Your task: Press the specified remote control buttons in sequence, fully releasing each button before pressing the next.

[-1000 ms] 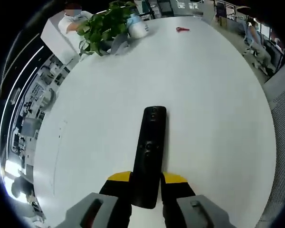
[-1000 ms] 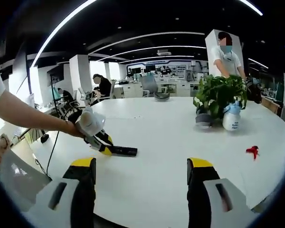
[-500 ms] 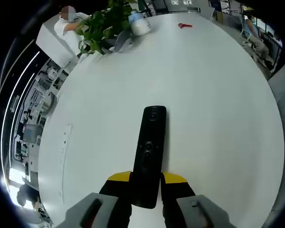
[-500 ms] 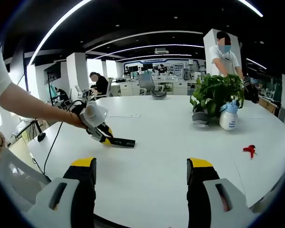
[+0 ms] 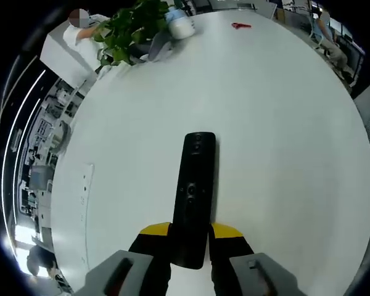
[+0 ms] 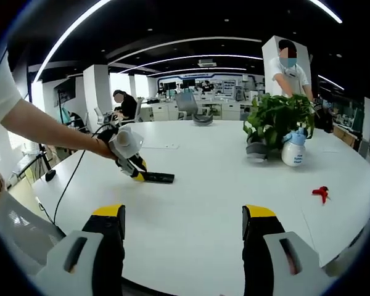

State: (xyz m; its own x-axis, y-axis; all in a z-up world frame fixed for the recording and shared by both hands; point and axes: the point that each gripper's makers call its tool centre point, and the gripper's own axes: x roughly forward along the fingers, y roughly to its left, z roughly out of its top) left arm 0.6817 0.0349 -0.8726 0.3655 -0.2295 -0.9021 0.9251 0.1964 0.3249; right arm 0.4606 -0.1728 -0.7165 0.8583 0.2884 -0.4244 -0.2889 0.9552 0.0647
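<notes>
A long black remote control [image 5: 194, 196] with small round buttons points away from me, and my left gripper [image 5: 190, 232] is shut on its near end, yellow pads [image 5: 155, 230] on both sides. In the right gripper view the same remote [image 6: 157, 177] lies low over the white table [image 6: 222, 203], held by the left gripper [image 6: 131, 161] in a person's hand. My right gripper [image 6: 182, 216] stands open, well back from the remote, with nothing between its fingers.
A potted green plant [image 6: 272, 126] and a white spray bottle [image 6: 293, 151] stand at the table's far side, seen also as the plant [image 5: 126, 34] and the bottle [image 5: 180, 26]. A small red object [image 6: 320, 193] lies to the right. People sit and stand around the office.
The left gripper has lifted and tilted slightly with the remote, so more of the table shows around it. In the right gripper view the held remote sits a little farther off.
</notes>
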